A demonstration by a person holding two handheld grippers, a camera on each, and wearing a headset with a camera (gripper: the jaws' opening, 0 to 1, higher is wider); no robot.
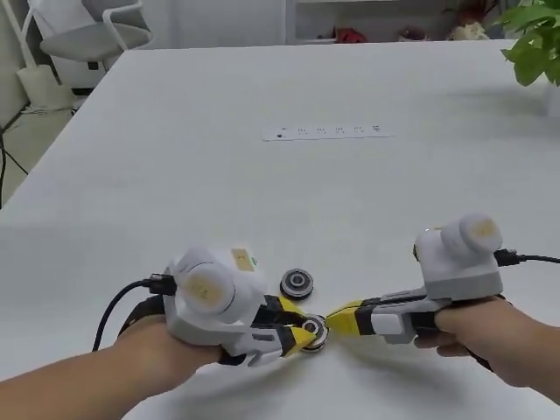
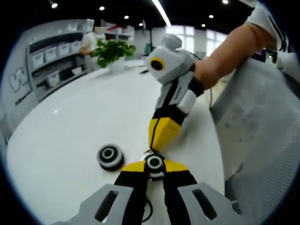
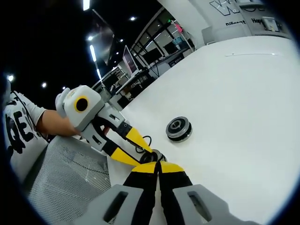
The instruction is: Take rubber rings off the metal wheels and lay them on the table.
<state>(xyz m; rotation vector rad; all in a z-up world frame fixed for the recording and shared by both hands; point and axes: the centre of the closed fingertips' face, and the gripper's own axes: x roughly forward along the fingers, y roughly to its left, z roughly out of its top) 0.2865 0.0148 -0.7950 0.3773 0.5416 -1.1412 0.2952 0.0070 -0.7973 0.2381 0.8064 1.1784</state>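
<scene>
Looked down on the desk (image 1: pixel 280 192); from left tongs (image 2: pixel 154 165) and right tongs (image 3: pixel 156 161), faced each other closely, sharing the loose wheel (image 2: pixel 110 157).

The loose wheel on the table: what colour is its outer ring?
Black. The wheel shows best in the right gripper view.

One metal wheel (image 1: pixel 297 283) lies flat on the desk (image 1: pixel 262 192), black rubber ring (image 2: pixel 101 158) around it — a second wheel (image 1: pixel 313 331), just beside it, sits pinched between jaws.
</scene>
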